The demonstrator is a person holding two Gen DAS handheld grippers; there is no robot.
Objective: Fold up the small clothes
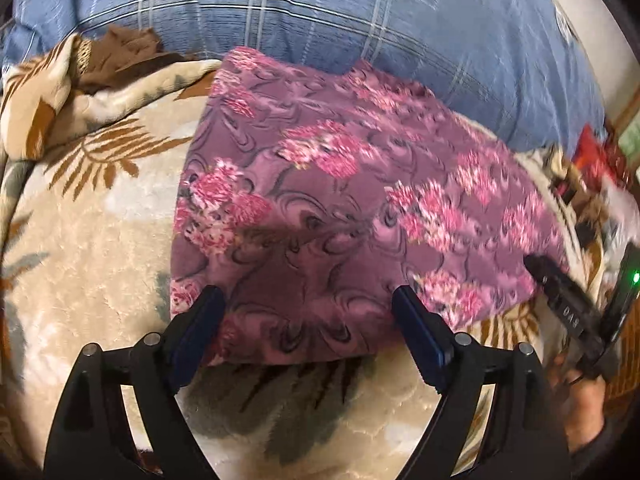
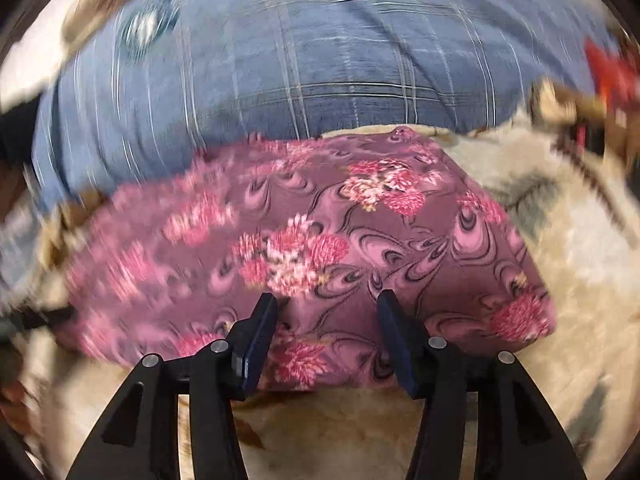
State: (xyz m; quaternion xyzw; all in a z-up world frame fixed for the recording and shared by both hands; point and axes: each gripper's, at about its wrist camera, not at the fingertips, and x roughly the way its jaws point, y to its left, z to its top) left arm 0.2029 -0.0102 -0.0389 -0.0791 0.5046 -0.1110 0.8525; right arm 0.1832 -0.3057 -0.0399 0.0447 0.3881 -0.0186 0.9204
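Note:
A purple garment with pink flowers (image 1: 340, 208) lies folded flat on a cream blanket with brown leaf prints (image 1: 92, 232). My left gripper (image 1: 308, 300) is open, its fingers spread over the garment's near edge, holding nothing. My right gripper (image 2: 326, 304) is open over the near edge of the same garment (image 2: 320, 248), which is blurred on its left side. The right gripper's finger (image 1: 560, 292) also shows in the left wrist view at the garment's right corner.
A blue plaid pillow or duvet (image 1: 340, 20) lies behind the garment. A brown cloth (image 1: 124, 56) sits on bunched blanket at far left. Red and dark clutter (image 1: 596, 156) lies at the right edge. The cream blanket (image 2: 560, 240) surrounds the garment.

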